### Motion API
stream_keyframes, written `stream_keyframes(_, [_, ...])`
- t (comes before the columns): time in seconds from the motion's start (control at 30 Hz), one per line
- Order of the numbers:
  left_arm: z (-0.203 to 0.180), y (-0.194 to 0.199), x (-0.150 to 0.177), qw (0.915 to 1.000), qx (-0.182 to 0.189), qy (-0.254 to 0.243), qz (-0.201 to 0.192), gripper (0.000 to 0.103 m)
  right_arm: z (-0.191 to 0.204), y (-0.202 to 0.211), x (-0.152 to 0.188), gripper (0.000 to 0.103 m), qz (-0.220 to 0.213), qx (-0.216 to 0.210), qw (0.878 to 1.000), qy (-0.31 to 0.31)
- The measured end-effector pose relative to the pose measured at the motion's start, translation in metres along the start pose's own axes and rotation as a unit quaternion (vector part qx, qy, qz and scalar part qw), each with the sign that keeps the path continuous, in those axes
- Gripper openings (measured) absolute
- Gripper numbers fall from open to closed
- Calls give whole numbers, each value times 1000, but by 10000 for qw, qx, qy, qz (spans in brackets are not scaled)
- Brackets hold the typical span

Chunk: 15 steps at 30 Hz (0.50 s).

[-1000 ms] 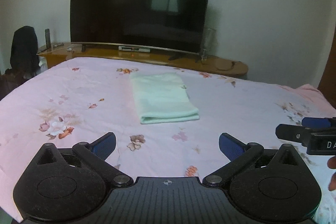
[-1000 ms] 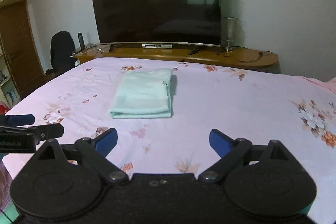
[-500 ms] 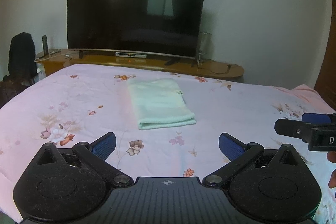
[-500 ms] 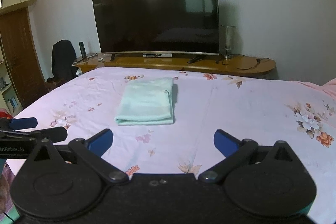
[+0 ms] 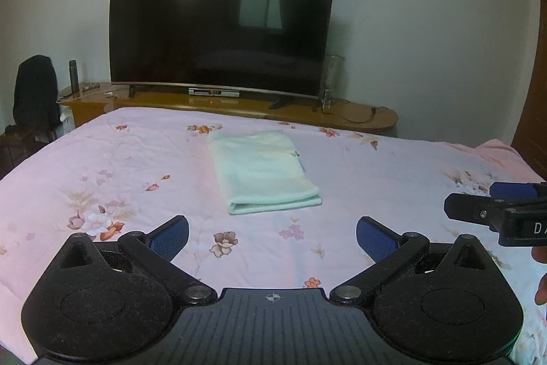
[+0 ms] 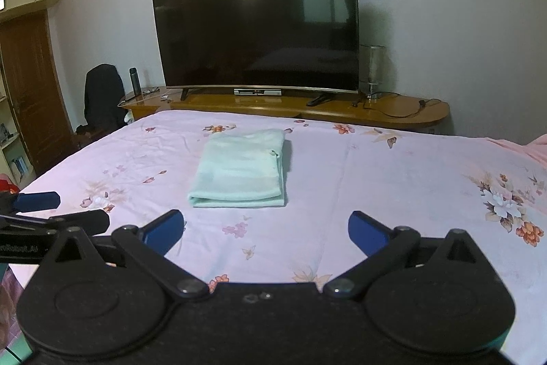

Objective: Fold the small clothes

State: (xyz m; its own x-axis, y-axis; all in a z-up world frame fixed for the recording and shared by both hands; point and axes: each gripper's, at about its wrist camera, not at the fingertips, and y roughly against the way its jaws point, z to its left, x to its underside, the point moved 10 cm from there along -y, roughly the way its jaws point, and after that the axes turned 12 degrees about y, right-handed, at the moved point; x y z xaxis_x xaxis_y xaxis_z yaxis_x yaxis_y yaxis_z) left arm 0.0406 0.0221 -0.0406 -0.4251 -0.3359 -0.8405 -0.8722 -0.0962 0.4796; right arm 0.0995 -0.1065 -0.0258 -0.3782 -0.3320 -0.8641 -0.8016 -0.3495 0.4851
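A pale green cloth [image 5: 261,171] lies folded into a neat rectangle on the pink flowered bedspread [image 5: 393,180]; it also shows in the right wrist view [image 6: 241,175]. My left gripper [image 5: 272,236] is open and empty, held above the bed's near part, well short of the cloth. My right gripper [image 6: 266,233] is open and empty too, at about the same distance from the cloth. The right gripper shows at the right edge of the left wrist view [image 5: 495,211]; the left gripper shows at the left edge of the right wrist view [image 6: 51,214].
A large curved TV [image 5: 222,23] stands on a low wooden bench [image 5: 342,118] beyond the foot of the bed. A chair with dark clothing [image 5: 34,91] stands at the left. A wooden door [image 6: 30,91] is at the far left.
Both grippers have pulled back and tilted up a little, so the cloth sits lower and slightly farther in both views. The cloth has not moved. Both stay open.
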Motion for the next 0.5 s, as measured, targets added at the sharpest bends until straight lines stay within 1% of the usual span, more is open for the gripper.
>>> stream_keyframes(0.5, [3,2,-4,10000,27,-51,-55,103,4,1,-3,102,-24,27,10000,6])
